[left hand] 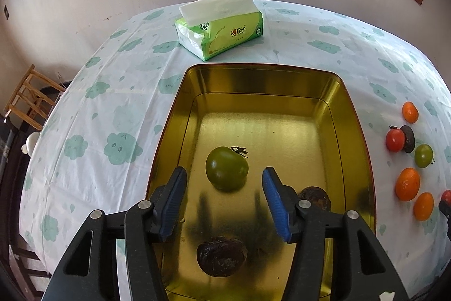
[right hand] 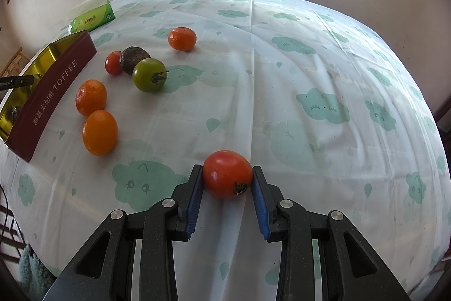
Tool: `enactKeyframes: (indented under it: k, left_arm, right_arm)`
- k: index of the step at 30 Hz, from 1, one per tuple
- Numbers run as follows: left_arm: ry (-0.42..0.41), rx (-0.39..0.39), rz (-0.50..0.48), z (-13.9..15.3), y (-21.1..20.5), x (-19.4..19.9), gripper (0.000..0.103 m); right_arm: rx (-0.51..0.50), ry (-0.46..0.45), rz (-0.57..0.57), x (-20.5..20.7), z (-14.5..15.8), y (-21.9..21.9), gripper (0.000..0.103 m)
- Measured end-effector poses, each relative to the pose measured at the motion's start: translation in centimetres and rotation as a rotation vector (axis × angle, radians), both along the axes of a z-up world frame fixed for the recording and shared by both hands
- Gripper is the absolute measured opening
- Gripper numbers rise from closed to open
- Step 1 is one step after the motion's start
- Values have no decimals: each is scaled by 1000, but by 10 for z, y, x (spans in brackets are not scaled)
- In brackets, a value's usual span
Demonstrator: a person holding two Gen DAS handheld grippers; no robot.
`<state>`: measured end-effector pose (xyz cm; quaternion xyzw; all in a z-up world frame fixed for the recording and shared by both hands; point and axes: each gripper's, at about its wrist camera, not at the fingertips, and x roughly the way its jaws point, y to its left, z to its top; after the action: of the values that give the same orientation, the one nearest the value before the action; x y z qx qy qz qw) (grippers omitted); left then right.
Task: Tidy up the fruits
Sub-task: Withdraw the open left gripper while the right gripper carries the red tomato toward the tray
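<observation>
A gold-lined toffee tin (left hand: pixel 335 92) holds a green tomato (left hand: pixel 227 171) and two dark wrinkled fruits (left hand: pixel 221 256) (left hand: pixel 318 197). My left gripper (left hand: pixel 224 177) hangs open and empty just above the tin, behind the green tomato. My right gripper (right hand: pixel 227 174) is shut on a red tomato (right hand: pixel 227 177), its blue pads touching both sides, low over the tablecloth. Loose on the cloth lie oranges (right hand: pixel 99 132) (right hand: pixel 91 97) (right hand: pixel 182 38), a small red tomato (right hand: pixel 113 63), a dark fruit (right hand: pixel 132 55) and a green tomato (right hand: pixel 149 74). The tin (right hand: pixel 56 86) shows at the left of the right wrist view.
A green tissue pack (left hand: pixel 221 27) lies behind the tin, near the table's far edge and the wall. A wooden chair (left hand: pixel 28 98) stands off the table's left side. The cloud-print tablecloth (right hand: pixel 310 75) spreads to the right of the fruits.
</observation>
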<state>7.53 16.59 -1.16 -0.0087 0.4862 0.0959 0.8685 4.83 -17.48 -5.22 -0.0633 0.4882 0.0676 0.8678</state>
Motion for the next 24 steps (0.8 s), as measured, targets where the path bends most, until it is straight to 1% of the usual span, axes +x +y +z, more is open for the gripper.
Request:
enactKeyframes:
  k: [8,10,13,19,22,24]
  left_arm:
    - [-32,0,-6,9,-5,-12,66]
    - [-40,-4,-7,11,-5,-15,70]
    - [-53,-14,-10,13,-6,-19,73]
    - [-82,-44,-3,21,-1,-30,79]
    - [-101,-49,17,26,6,-37,81]
    - [-110,-60,39,29,13,-42,81]
  right_arm:
    - [-2,3,-2,0,0,0,35]
    - [-3,2,-2,-1,1,0,35]
    - [-2,-8,1,-2,5,-2,35]
    - [7,-48,21,-7,28,2,35]
    - [33,-70,58,-7,42,9,35]
    - [51,-79,94,-7,51,22,35]
